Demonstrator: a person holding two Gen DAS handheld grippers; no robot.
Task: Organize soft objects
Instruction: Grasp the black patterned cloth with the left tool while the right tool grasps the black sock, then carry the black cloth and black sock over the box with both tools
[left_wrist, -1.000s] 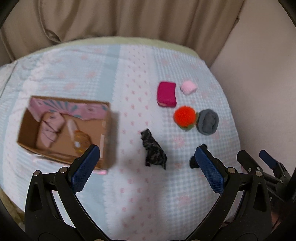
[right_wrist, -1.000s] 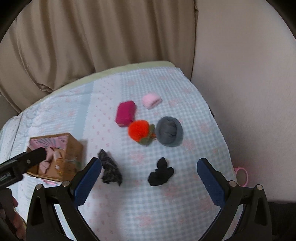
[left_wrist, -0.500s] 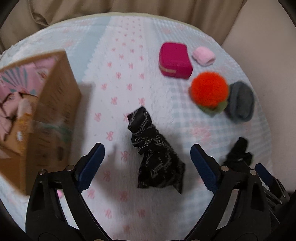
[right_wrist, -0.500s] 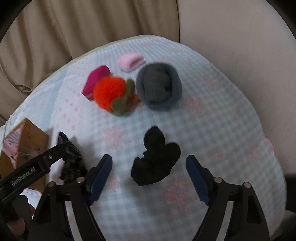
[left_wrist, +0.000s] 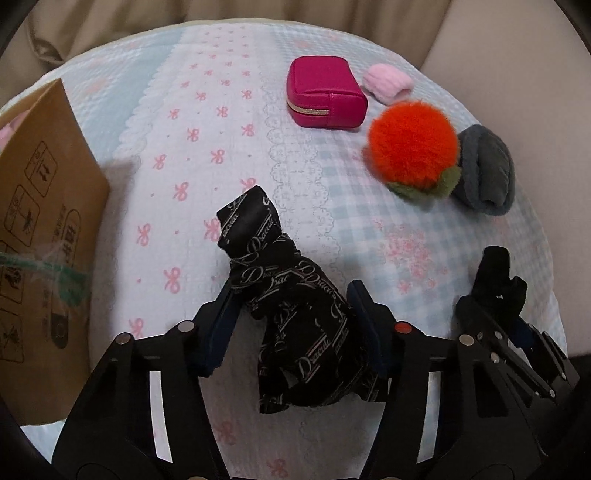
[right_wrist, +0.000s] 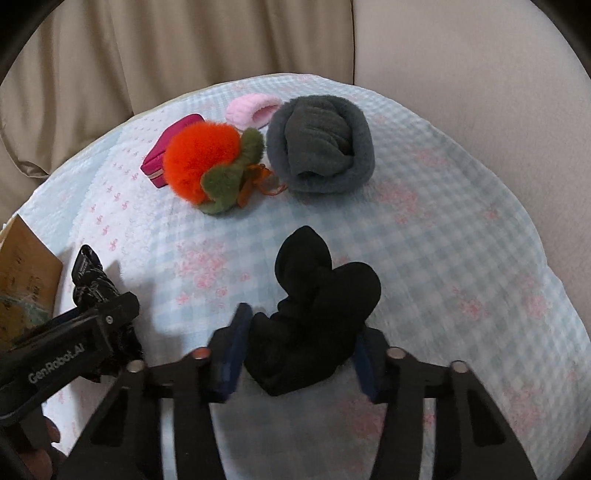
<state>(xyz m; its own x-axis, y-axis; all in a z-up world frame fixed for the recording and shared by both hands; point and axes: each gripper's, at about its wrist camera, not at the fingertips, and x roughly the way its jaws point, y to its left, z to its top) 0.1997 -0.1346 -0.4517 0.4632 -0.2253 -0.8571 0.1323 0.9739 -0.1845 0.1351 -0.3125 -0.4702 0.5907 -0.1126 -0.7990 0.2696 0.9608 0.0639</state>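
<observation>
Nearest in the left wrist view, the left gripper (left_wrist: 291, 325) has just been closing, and its blue pads now pinch the crumpled black cloth printed with silver script (left_wrist: 288, 295) about its middle. In the right wrist view the right gripper (right_wrist: 299, 362) has likewise just been closing, and its pads squeeze the plain black knotted sock bundle (right_wrist: 317, 314) from both sides. Both bundles lie on the pale blue and white quilted cover with pink bows (left_wrist: 207, 155).

To do this step well, I judge each grip should be firm on the bulk of the fabric rather than on a loose flap before lifting, since the printed cloth trails a free tail toward the far side that could slip or drag. Lift straight up, clear of the cover.

To the left stands the brown cardboard box with printed handling symbols (left_wrist: 40, 240), the likely destination, near the printed cloth. Farther off lie the fluffy orange pompom with green felt leaves (left_wrist: 413, 147), touching the rolled grey knit piece (left_wrist: 484, 173), then the magenta zipped pouch (left_wrist: 325, 92) and the small pink knit roll (left_wrist: 388, 83).
</observation>
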